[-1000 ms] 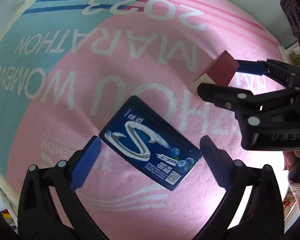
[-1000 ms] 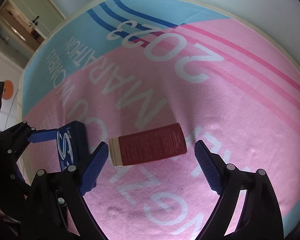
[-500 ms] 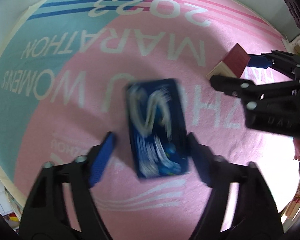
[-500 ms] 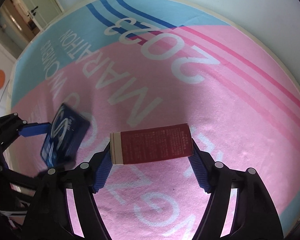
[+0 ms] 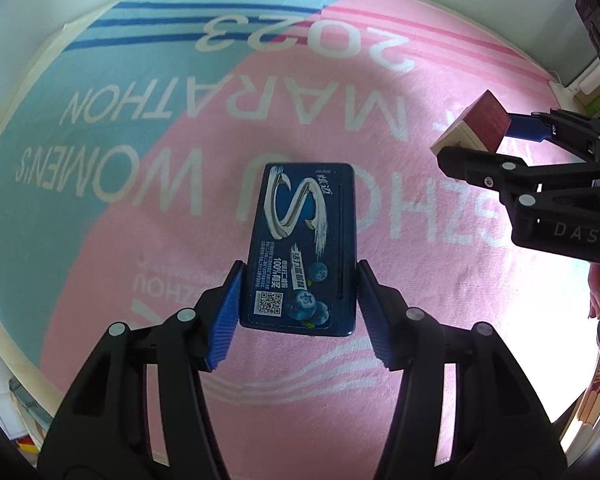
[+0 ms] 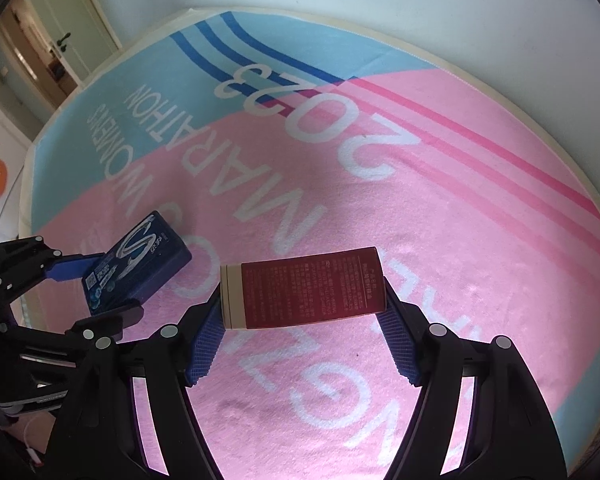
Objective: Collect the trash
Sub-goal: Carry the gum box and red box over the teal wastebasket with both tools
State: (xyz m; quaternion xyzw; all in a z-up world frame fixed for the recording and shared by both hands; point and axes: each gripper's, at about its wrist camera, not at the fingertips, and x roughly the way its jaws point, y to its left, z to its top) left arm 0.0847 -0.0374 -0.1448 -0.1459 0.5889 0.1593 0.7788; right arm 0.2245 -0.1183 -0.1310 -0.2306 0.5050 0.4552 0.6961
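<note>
A pink-and-blue marathon towel (image 5: 148, 128) covered the desk. The left tongs (image 5: 298, 304) pinched the blue gum pack (image 5: 302, 248) by its long edges, its length running straight ahead. The right tongs (image 6: 302, 320) clamped the red carton (image 6: 304, 292) end to end, lying crosswise. Both were held above the towel.

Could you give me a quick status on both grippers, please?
Left gripper shut on blue gum pack. Right gripper shut on red box. Nothing obstructing.
</note>
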